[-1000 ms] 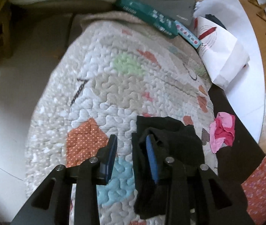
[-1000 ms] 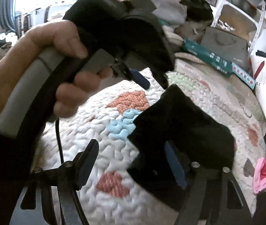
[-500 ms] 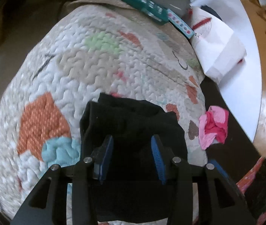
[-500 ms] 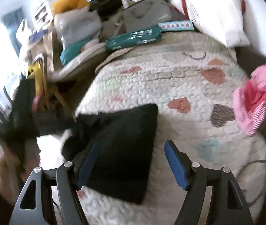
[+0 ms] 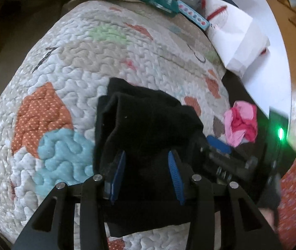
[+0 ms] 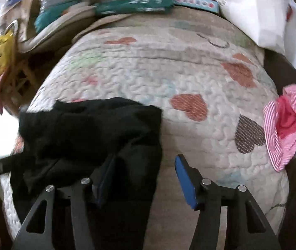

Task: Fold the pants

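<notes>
On the quilted bed cover (image 5: 68, 66), patched with orange, blue and green shapes, the black pants (image 5: 148, 120) lie bunched in a thick, uneven bundle near the front edge. From the left wrist view, the pants sit just right of the orange dotted patch (image 5: 41, 116) and the light blue patch (image 5: 64, 156), with their upper layer humped and rumpled. The left gripper (image 5: 145, 170) hovers low over the near part of the bundle; its blue-padded fingers (image 5: 117, 173) stand moderately apart with black cloth showing between them, but the pads are not pressed together and I cannot tell whether they touch the fabric. Further right, part of the other tool shows dark and blurred beside the pants, and beyond it a crumpled pink and red garment (image 5: 241, 123) rests at the bed's right edge.

From the right wrist view, the pants (image 6: 89, 129) spread across the left half of the quilt, well apart from the pink striped garment (image 6: 289, 120) at far right. The right gripper (image 6: 145, 177) has its fingers (image 6: 184, 179) wide apart and holds nothing: the left finger lies over the pants' right edge, the right one over bare quilt. Heart patches (image 6: 191, 106) lie between pants and garment. A green box (image 6: 133, 5) sits at the far end.
</notes>
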Tool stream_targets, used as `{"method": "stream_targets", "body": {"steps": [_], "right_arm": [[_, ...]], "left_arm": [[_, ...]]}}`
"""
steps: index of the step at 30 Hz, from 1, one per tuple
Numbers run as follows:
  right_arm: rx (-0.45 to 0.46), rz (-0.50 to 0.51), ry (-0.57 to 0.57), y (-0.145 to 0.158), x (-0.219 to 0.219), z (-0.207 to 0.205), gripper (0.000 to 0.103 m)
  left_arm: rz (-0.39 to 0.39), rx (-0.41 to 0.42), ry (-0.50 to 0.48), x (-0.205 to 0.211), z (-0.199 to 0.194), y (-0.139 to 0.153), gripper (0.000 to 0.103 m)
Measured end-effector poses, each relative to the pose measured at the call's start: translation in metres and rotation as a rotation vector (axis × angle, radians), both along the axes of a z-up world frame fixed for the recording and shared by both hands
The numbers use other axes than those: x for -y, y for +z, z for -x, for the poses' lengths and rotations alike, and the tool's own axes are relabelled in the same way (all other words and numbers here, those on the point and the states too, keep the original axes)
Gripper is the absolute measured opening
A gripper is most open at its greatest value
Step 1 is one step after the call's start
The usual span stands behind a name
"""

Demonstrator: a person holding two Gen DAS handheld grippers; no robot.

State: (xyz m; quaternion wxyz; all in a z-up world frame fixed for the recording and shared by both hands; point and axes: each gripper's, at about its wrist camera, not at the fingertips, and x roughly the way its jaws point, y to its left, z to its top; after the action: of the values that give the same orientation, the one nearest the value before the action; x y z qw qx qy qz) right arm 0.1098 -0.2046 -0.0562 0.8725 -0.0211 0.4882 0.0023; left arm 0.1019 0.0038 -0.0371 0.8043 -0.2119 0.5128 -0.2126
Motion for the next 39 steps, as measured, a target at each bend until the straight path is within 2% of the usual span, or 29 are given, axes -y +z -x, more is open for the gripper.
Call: {"method": "stream_targets", "body": {"steps": [1, 4, 6, 9, 12, 15, 17, 21, 25, 31, 33, 36, 39], "right_arm": [[-0.006, -0.003, -0.009, -0.001, 0.004, -0.002, 0.063], [-0.019, 0.033, -0.014, -0.004, 0.005, -0.007, 0.075], [-0.015, 0.078, -0.006, -0.002, 0.002, -0.010, 0.081], [-0.006, 0.081, -0.014, 0.008, 0.001, -0.009, 0.081], [0.080, 0.006, -0.016, 0.033, 0.001, 0.009, 0.081], [0.109, -0.070, 0.027, 0.045, -0.008, 0.027, 0.081], [0.099, -0.075, 0.049, 0.040, -0.015, 0.036, 0.081], [0.017, -0.049, 0.044, 0.004, -0.017, 0.041, 0.081], [0.008, -0.202, -0.013, -0.005, 0.005, 0.044, 0.083], [0.104, -0.221, -0.039, 0.009, 0.022, 0.059, 0.083], [0.138, -0.224, -0.057, 0.011, 0.029, 0.065, 0.083], [0.190, -0.211, -0.094, 0.014, 0.033, 0.072, 0.083], [0.220, -0.195, -0.120, 0.017, 0.031, 0.075, 0.083]], "left_arm": [[-0.022, 0.015, -0.005, 0.004, 0.003, 0.000, 0.041], [-0.052, 0.036, -0.026, 0.007, 0.006, 0.001, 0.042], [-0.035, 0.022, -0.028, 0.003, 0.006, 0.003, 0.042], [0.032, 0.017, 0.005, -0.014, 0.005, 0.013, 0.042], [0.032, 0.024, 0.044, -0.024, -0.004, 0.020, 0.043], [0.004, -0.033, 0.070, -0.024, -0.023, 0.005, 0.043], [-0.017, -0.083, 0.077, -0.022, -0.033, -0.012, 0.043], [-0.018, -0.043, 0.063, -0.020, -0.029, -0.015, 0.046], [0.087, -0.020, 0.099, -0.044, -0.021, -0.012, 0.047], [0.118, -0.007, 0.184, -0.069, -0.012, -0.008, 0.053], [0.058, 0.026, 0.199, -0.066, -0.009, -0.001, 0.054], [-0.118, 0.129, 0.194, -0.046, 0.004, 0.017, 0.054], [-0.256, 0.199, 0.189, -0.033, 0.023, 0.024, 0.054]]}}
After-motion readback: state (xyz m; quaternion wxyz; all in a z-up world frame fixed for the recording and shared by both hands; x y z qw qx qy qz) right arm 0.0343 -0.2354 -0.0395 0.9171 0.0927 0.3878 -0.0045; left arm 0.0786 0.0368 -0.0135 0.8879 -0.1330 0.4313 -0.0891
